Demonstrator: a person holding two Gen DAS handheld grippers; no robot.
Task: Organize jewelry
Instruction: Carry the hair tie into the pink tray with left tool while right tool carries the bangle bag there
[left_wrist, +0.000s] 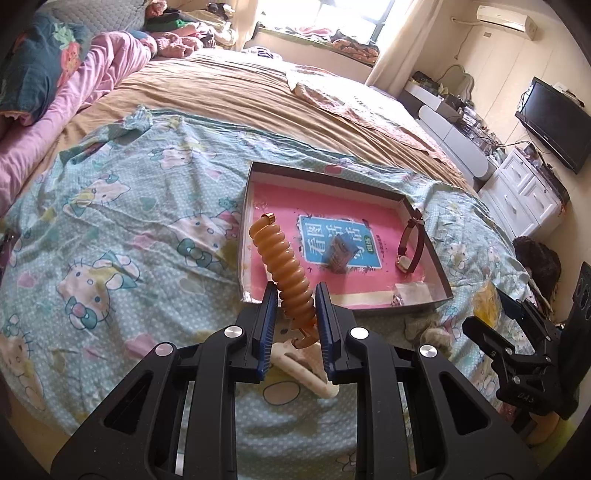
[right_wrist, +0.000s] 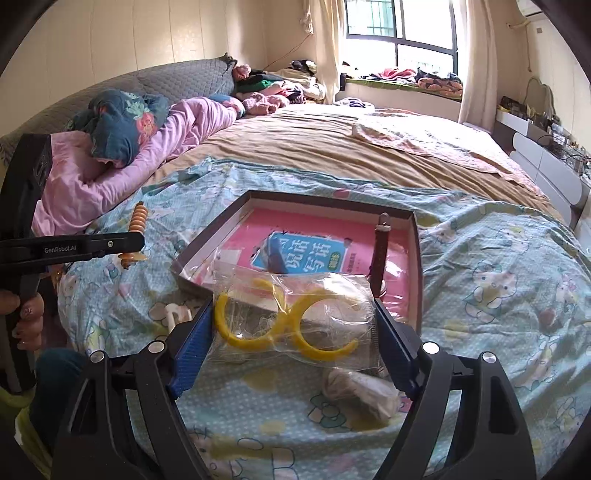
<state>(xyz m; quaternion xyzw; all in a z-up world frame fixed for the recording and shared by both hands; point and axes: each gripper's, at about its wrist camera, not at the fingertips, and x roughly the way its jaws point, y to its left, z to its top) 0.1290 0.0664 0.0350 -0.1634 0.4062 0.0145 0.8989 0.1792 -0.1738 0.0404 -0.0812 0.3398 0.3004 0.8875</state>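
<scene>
**Jewelry half gathered, both grippers loaded**

Jewelry is partly sorted already: the shallow box (left_wrist: 424, 295) in the middle of the left wrist view holds a watch with a dark red strap (left_wrist: 408, 245) by its right wall, a small blue-and-brown packet (left_wrist: 340, 254) at its centre, and a clear little bag (left_wrist: 412, 291) in its lower right corner. The box rests on the cartoon-cat bedsheet (left_wrist: 110, 229).

Two pieces are in transit. The left gripper (left_wrist: 295, 317) is clenched on an amber coiled bracelet (left_wrist: 284, 266), which stands up between its blue pads, with its upper end over the box's left edge. The right gripper (right_wrist: 295, 332) grasps a clear plastic bag (right_wrist: 295, 317) with yellow crescent pieces (right_wrist: 280, 328) inside, held just short of the box's near rim in the right wrist view.

Left to do, by my judgement: put both held items into the box, then collect what lies loose on the sheet, namely a cream-coloured clip-like piece (left_wrist: 299, 365) under the left gripper and a pale wrapped bundle (right_wrist: 362, 391) low in the right wrist view.
</scene>
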